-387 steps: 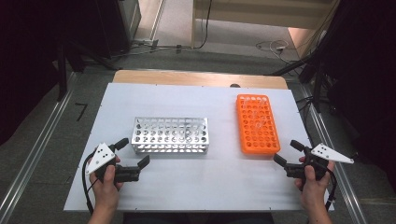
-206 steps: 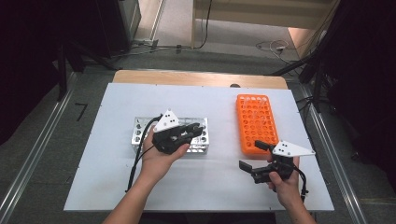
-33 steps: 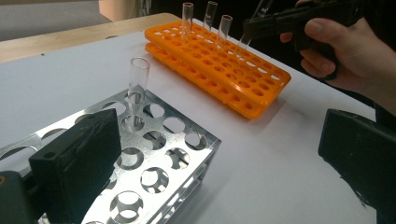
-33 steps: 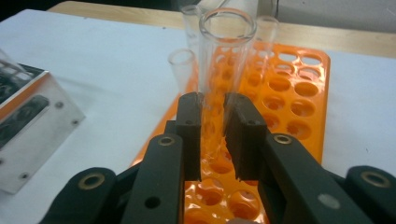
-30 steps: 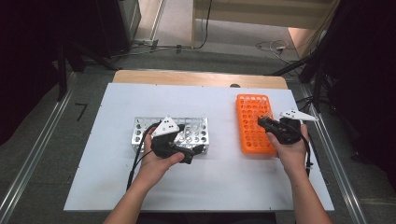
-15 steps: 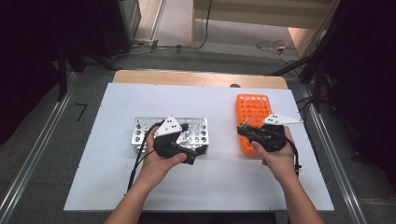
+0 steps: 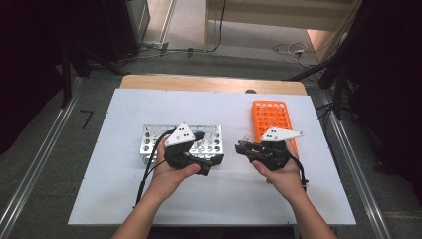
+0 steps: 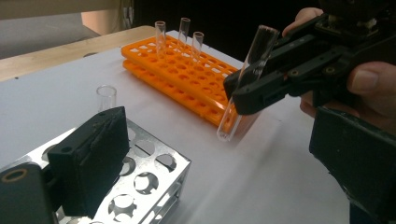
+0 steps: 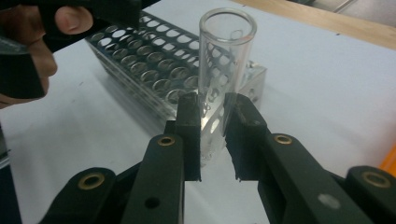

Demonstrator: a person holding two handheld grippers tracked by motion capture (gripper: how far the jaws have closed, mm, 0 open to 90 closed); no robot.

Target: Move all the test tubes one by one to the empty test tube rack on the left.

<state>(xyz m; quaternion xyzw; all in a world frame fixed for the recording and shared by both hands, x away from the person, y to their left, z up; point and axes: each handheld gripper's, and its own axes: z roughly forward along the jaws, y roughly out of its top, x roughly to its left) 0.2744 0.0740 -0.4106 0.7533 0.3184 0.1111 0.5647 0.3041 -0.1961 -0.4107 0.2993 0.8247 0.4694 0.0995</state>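
Right gripper view: gripper (image 9: 212,135) pinches smooth clear glass tube (image 9: 223,70).

Between the silver rack (image 7: 181,143) and the orange rack (image 7: 272,123) there is a strip of bare white table (image 7: 234,199), but the right gripper (image 7: 242,147) with its glass tube (image 8: 246,79) hangs there now, and the left gripper (image 7: 204,167) blocks the silver rack's near side.

A: What sort of place is this?
B: A lab bench setup: a metal tube rack (image 7: 181,143), an orange tube rack (image 7: 271,119) and glass tubes (image 8: 159,33) on a white tabletop (image 7: 124,194), cables on the floor.
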